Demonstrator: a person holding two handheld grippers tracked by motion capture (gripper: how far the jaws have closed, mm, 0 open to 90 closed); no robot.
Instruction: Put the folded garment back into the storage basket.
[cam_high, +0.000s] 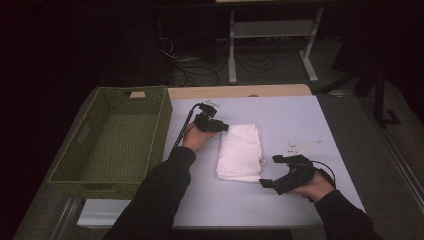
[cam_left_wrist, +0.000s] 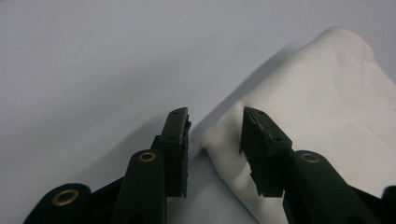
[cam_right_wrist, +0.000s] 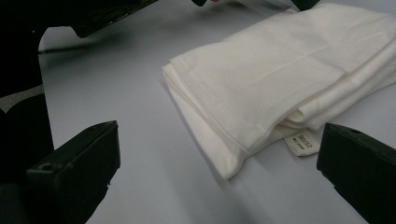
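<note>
- Folded white cloth (cam_high: 240, 152) lies flat on the pale table (cam_high: 300, 120), right of the green woven basket (cam_high: 115, 140), which stands at the table's 9 o'clock side.
- Left gripper (cam_high: 223, 128) sits at the cloth's 11 o'clock corner. In the left gripper view its jaws stand apart, straddling that corner; one pad (cam_left_wrist: 261, 149) seems to touch the fabric, though not pressing it.
- Right gripper (cam_high: 270, 171) rests near the cloth's 5 o'clock corner, jaws wide apart, holding nothing.
- Sewn tag (cam_right_wrist: 302, 141) pokes from the cloth's near edge; its print is too small to read.
</note>
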